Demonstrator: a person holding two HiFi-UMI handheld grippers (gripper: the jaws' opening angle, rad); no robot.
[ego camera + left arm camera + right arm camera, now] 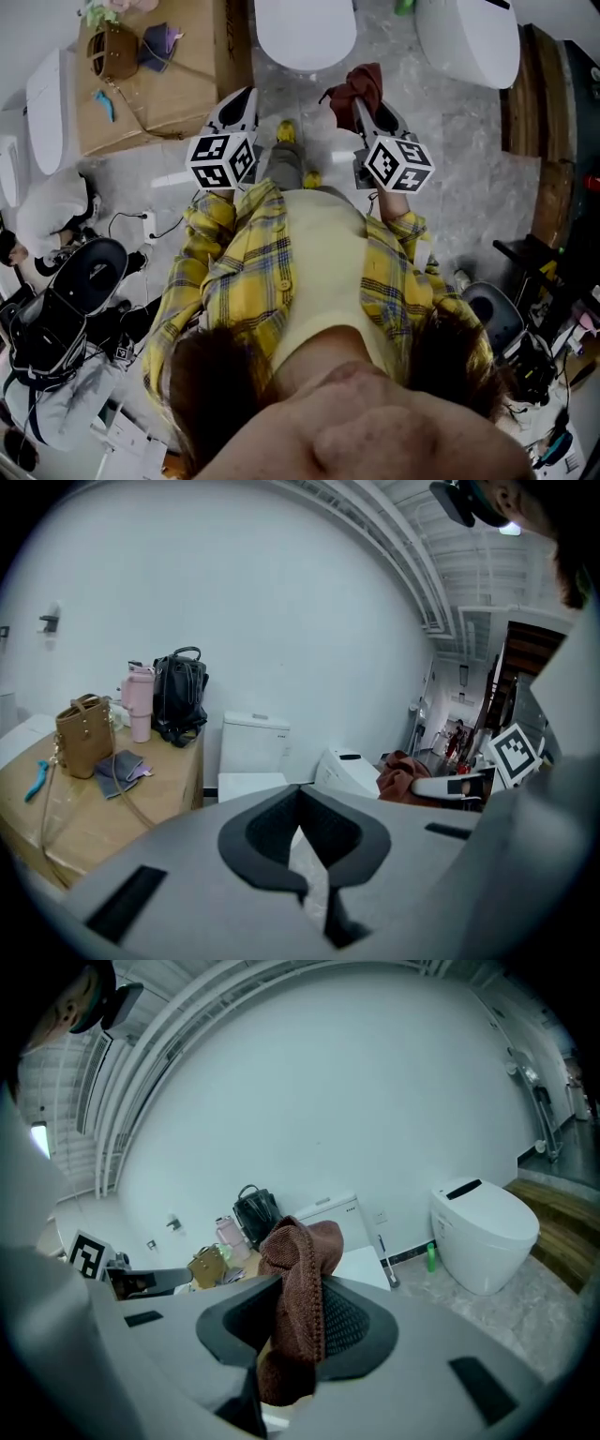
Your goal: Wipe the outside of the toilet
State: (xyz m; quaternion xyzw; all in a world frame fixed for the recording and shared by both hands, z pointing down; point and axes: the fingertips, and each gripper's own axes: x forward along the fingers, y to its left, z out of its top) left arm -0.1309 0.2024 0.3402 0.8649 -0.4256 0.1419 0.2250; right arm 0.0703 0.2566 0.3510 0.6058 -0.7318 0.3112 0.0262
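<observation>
Right gripper (362,105) clamps a reddish-brown cloth (356,84), held near the front of the toilet (305,33); its own view shows the fabric bunched between the pads. Left gripper (246,96) hangs alongside, jaws together on nothing. Only the gripper views show the tank (255,742) against the wall. A second toilet (469,37) stands to the right. A brown bag (112,54) lies on the wooden table (178,103); the left gripper view adds a pink tumbler (140,700) and a black bag (178,696).
</observation>
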